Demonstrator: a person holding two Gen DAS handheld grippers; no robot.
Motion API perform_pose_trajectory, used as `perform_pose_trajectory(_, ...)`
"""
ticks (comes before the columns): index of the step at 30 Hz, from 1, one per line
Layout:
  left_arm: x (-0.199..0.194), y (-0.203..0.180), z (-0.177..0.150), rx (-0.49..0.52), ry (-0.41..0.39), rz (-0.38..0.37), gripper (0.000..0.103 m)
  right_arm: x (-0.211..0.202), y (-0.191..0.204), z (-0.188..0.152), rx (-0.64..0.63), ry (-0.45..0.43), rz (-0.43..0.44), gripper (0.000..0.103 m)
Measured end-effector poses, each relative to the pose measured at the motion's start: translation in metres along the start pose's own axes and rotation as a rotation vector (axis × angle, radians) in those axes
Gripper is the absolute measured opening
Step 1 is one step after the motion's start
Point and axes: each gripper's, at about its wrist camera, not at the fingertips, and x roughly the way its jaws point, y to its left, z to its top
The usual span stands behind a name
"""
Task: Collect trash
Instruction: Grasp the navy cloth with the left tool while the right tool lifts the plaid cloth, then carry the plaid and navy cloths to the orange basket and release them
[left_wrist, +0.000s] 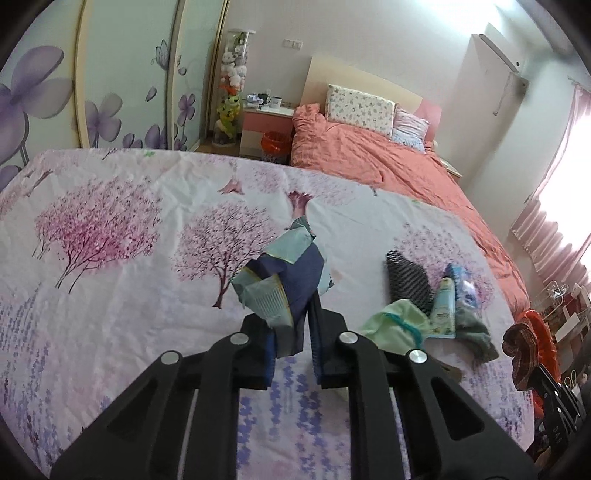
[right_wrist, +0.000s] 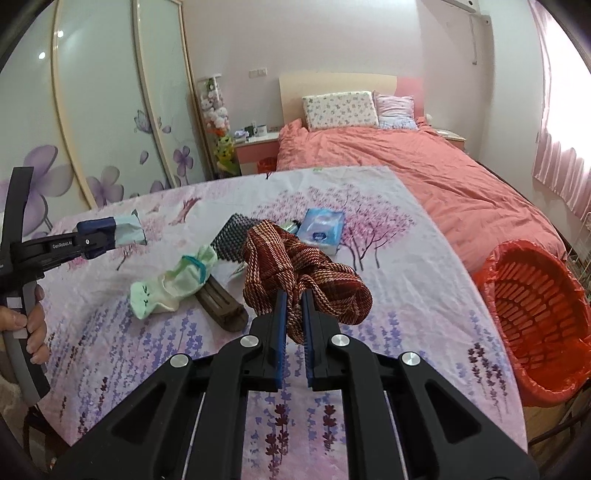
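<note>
Left claw (left_wrist: 290, 325) clamps a crumpled blue-and-mint paper wrapper (left_wrist: 284, 273); right claw (right_wrist: 294, 314) grips a red-brown woven cloth (right_wrist: 295, 266), red plastic basket (right_wrist: 535, 317) to its right.

Left gripper (left_wrist: 291, 325) and right gripper (right_wrist: 294, 314) both raised, jaws clamped on held items.

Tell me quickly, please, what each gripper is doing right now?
Left gripper: closed on a crumpled blue-and-mint wrapper, held above the table.
Right gripper: closed on a red-brown woven cloth, lifted off the table.
</note>
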Motion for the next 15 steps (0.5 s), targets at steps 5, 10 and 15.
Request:
perform_pose_trajectory(5, -0.021, -0.026, 0.002, 0.034, -0.026, -0.021, 0.016, -0.017, -0.01, 0.006, 0.016, -0.038, -0.011, 0.008)
perform_pose_trajectory(10, -0.039, -0.057, 0.001, 0.075, -0.047, -0.054, 0.016, -0.036, -0.027, 0.007, 0.04, -0.07, -0.031, 0.008)
perform_pose_trajectory(15, -0.05, -0.089, -0.005, 0.128, -0.061, -0.077, 0.016, -0.05, -0.046, 0.004, 0.068, -0.09, -0.056, 0.008)
